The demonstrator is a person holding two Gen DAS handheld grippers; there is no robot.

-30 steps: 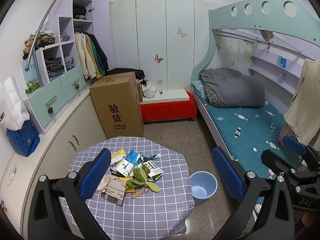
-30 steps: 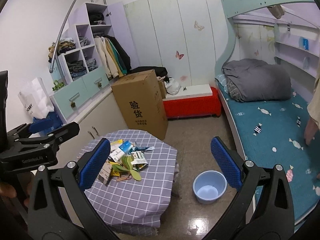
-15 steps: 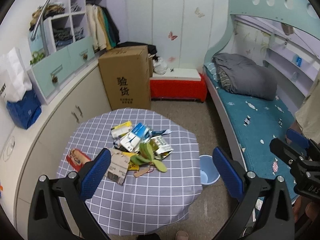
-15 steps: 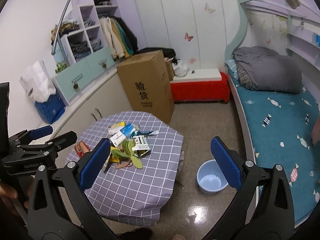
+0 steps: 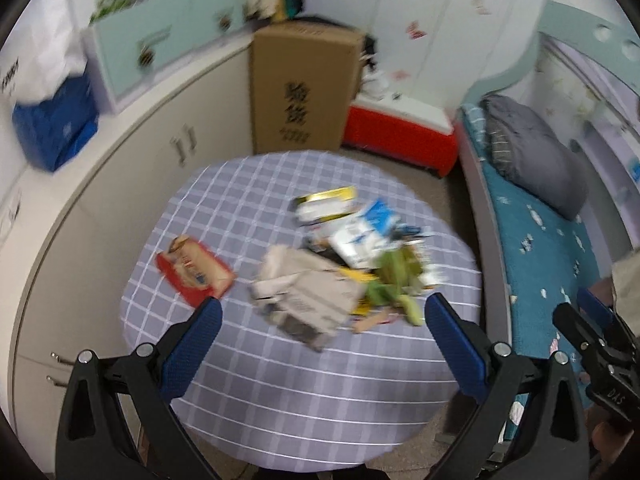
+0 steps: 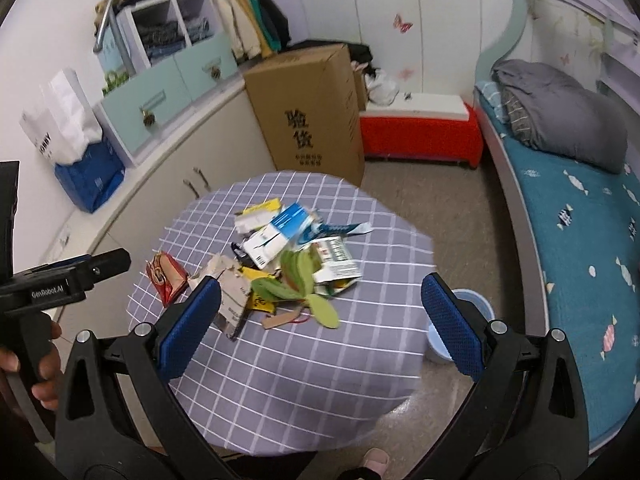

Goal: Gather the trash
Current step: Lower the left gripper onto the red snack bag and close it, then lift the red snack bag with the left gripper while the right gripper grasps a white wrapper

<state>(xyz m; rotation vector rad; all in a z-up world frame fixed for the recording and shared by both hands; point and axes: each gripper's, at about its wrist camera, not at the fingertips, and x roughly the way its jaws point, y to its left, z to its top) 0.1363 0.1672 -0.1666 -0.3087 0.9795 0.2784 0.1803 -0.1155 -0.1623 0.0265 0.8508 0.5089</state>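
A heap of trash (image 6: pixel 288 260) lies on the round table with the grey checked cloth (image 6: pixel 304 368): paper packets, a blue-and-white carton (image 6: pixel 280 228), green leaf-shaped pieces (image 6: pixel 296 284), torn cardboard (image 5: pixel 304 296). A red wrapper (image 5: pixel 194 270) lies apart to the left, also seen in the right wrist view (image 6: pixel 166 276). A pale blue bin (image 6: pixel 464 320) stands on the floor right of the table. My left gripper (image 5: pixel 320 316) and right gripper (image 6: pixel 320 300) hover above the table's near side, both open and empty.
A tall cardboard box (image 6: pixel 316 116) stands behind the table, a red bench (image 6: pixel 420 140) beside it. Cabinets (image 6: pixel 176 176) run along the left wall. A bed with teal sheet (image 6: pixel 580 240) lies to the right. A person's foot (image 6: pixel 374 460) shows below the table.
Both grippers have come closer to the table and tilted down toward it, so the trash heap looms larger. The left view is blurred by motion. Both stayed open.
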